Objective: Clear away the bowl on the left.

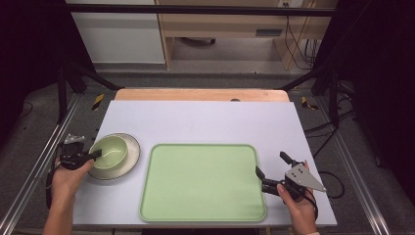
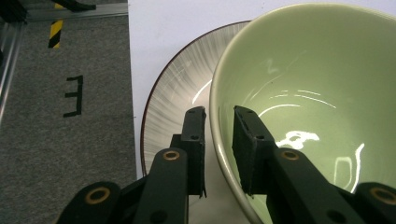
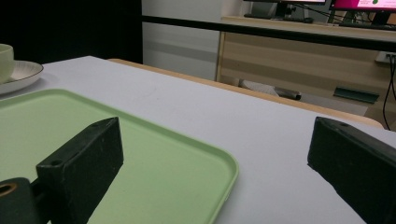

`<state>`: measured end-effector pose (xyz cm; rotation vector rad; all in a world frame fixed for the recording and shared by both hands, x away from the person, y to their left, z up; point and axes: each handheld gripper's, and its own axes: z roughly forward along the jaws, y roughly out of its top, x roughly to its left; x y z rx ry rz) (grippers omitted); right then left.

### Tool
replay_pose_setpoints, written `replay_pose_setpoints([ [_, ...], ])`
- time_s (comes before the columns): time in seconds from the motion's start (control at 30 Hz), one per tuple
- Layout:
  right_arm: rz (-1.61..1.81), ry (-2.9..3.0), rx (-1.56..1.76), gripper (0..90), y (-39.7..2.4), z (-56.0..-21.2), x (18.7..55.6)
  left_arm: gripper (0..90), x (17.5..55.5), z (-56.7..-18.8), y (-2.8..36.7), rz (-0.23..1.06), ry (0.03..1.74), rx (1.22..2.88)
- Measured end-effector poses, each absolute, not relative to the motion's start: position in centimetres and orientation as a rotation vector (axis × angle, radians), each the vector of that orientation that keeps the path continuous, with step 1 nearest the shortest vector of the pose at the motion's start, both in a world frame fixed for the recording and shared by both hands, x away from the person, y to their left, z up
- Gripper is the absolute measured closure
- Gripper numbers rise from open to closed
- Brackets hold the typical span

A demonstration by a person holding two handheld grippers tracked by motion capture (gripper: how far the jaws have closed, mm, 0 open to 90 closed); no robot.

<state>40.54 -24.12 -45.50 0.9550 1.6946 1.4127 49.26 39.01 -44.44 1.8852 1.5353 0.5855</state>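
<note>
Pale grey table top (image 1: 205, 120); a strip of bare wood shows along its far edge.

Glossy pale green ceramic bowl (image 1: 109, 151) sits in a shallow striped grey plate with a dark rim (image 1: 131, 152), near the table's left edge. Left gripper (image 1: 97, 154), held in the person's left hand (image 1: 68, 178), stands at the bowl's near-left rim. In the left gripper view the jaws straddle the bowl wall: one pad inside the bowl, one outside over the plate, gap narrow. Whether the pads press the rim cannot be told from these frames.

Flat rectangular pale green plastic tray with rounded corners (image 1: 161, 205) lies centre-front, bare, just right of the plate and apart from it. Its near edge runs close to the table's front edge. Open table surface lies behind the tray and plate.

Right gripper (image 1: 271, 170), in the right hand (image 1: 301, 205), hangs at the tray's right edge, jaws spread wide, holding nothing. In the right gripper view one jaw is over the tray, the other over bare table.

Bowl cut off at the top and right of the left gripper view.
</note>
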Motion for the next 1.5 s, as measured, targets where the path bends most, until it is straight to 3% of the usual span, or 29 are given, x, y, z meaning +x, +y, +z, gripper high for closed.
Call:
replay_pose_setpoints([
  [0.43, 1.418, 1.679, 0.962, 3.2, -24.3, -45.4, 40.6, 83.3, 49.0, -44.2, 39.3, 0.500, 1.582, 1.773],
  [1.5, 1.411, 1.689, 0.948, 3.1, -24.5, -45.4, 40.7, 82.5, 48.1, -41.6, 38.5, 0.502, 1.505, 1.691],
])
